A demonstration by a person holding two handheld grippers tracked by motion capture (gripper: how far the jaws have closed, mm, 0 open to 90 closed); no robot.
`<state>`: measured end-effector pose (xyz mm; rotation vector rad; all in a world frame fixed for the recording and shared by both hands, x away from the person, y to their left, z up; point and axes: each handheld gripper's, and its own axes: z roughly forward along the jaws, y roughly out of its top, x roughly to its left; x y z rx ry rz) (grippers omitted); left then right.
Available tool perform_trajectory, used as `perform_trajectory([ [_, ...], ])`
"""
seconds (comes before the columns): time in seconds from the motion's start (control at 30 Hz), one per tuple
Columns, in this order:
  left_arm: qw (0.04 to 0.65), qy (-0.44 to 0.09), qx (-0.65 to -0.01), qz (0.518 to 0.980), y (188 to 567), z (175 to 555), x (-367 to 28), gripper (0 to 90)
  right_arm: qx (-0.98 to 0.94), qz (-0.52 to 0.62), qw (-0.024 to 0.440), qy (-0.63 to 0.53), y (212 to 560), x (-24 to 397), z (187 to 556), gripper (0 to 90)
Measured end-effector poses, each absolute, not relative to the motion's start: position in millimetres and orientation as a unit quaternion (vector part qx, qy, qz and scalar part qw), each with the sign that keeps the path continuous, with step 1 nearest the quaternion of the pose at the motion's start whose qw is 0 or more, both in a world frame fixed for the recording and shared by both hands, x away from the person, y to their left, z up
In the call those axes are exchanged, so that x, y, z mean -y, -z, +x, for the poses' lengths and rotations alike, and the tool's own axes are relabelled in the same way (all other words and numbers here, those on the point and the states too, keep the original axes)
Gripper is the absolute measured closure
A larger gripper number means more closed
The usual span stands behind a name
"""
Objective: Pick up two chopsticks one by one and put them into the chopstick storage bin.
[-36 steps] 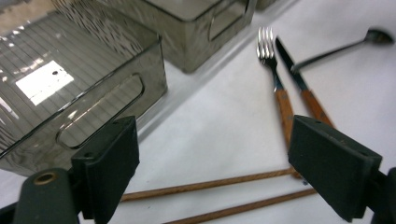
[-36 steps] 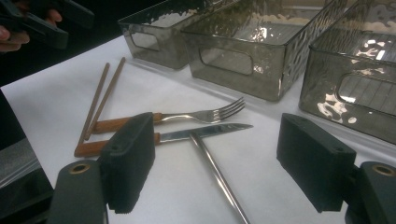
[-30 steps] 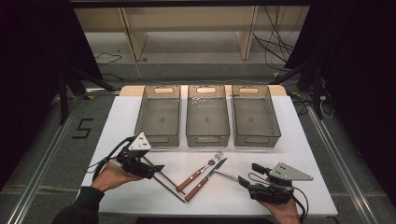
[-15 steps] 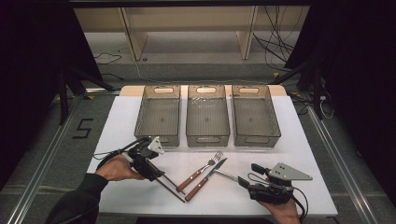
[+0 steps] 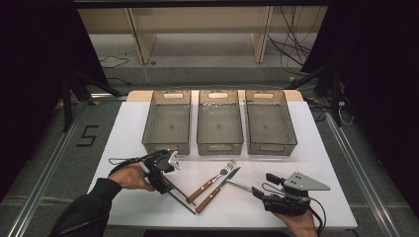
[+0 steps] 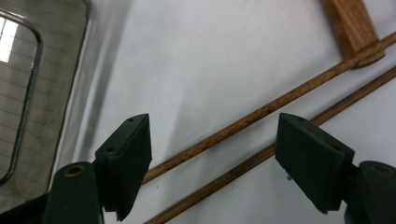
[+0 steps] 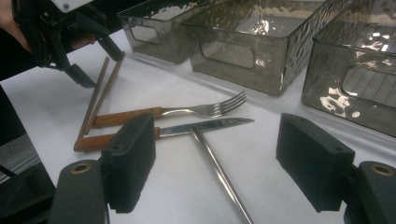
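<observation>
Two wooden chopsticks (image 6: 243, 140) lie side by side on the white surface (image 5: 148, 123), their far ends by the fork (image 5: 213, 180) and knife (image 5: 217, 189) handles. The left claw (image 5: 170, 190) straddles them, jaws apart and just closing, pads not touching the sticks. The right claw (image 7: 215, 163) rests wide apart over a metal rod (image 7: 217, 172), near three grey bins (image 5: 220, 123).

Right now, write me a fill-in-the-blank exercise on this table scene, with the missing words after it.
1. The left claw has just been closing, with two wooden ____ between its jaws, not yet pressed.
2. Behind the cutlery stand ____ clear bins in a row.
3. The fork and the knife both have ____ handles.
4. The right claw's jaws are ____.

Missing words: chopsticks; three; wooden; open
</observation>
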<state>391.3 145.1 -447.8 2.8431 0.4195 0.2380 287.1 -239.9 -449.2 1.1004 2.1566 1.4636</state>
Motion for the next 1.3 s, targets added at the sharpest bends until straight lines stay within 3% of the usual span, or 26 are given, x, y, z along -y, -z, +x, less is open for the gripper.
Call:
perform_trajectory([
  [0.67,0.079,-0.063,-0.106,0.989,455.9,402.5,-133.5,35.2,-0.752,0.388,0.156,-0.509,449.3,241.8,288.3,29.2],
  [1.3,0.066,-0.035,-0.069,0.995,459.4,405.5,-129.3,52.9,-0.754,0.389,0.155,-0.506,450.2,241.2,288.9,29.3],
])
